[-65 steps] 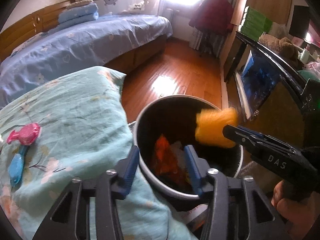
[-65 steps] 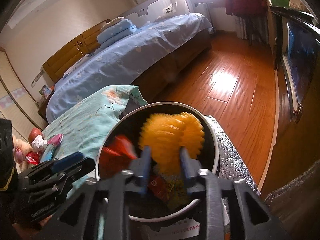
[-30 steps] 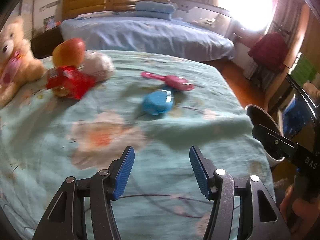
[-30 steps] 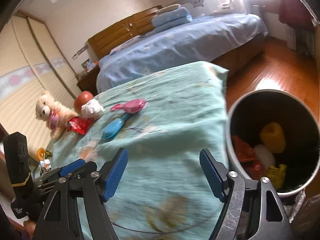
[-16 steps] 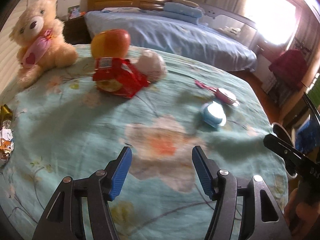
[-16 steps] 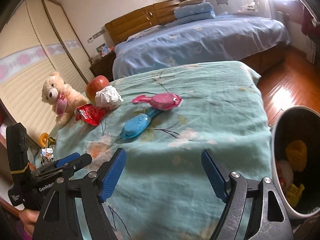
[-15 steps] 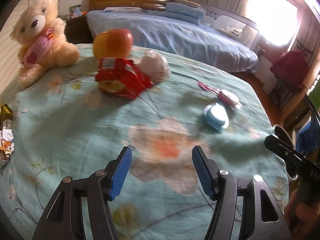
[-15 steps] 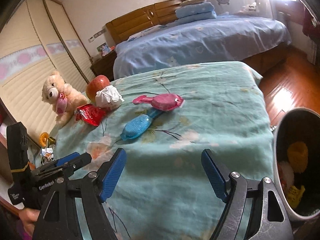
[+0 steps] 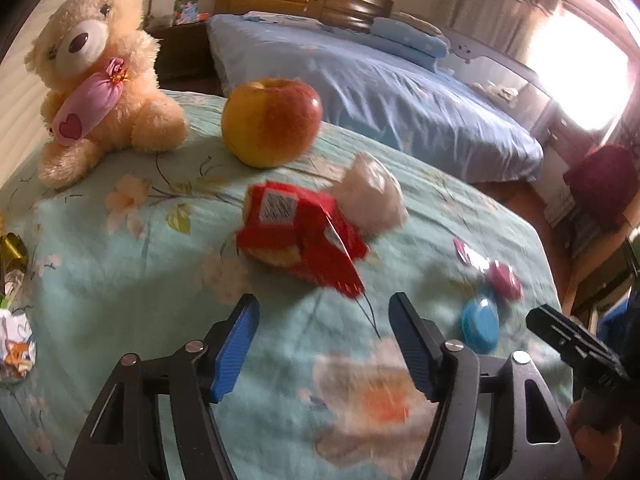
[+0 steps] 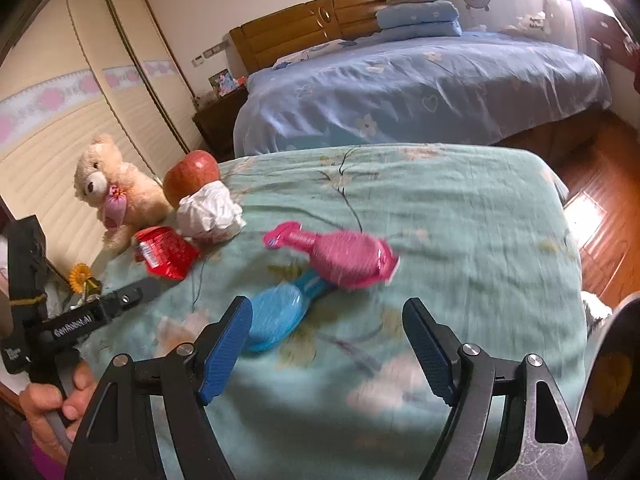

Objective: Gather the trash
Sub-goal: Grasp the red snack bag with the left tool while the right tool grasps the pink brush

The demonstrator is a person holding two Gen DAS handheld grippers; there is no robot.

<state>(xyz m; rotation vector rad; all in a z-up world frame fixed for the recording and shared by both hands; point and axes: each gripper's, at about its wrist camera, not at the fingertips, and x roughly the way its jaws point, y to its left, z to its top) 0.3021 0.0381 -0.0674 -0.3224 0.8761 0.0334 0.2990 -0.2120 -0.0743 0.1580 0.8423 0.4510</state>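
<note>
Red snack wrapper now nearer left gripper, jaws just opening, empty.

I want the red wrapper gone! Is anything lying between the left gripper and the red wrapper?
No. In the left wrist view, only bare flowered bedspread lies between the open left gripper and the red wrapper.
</note>
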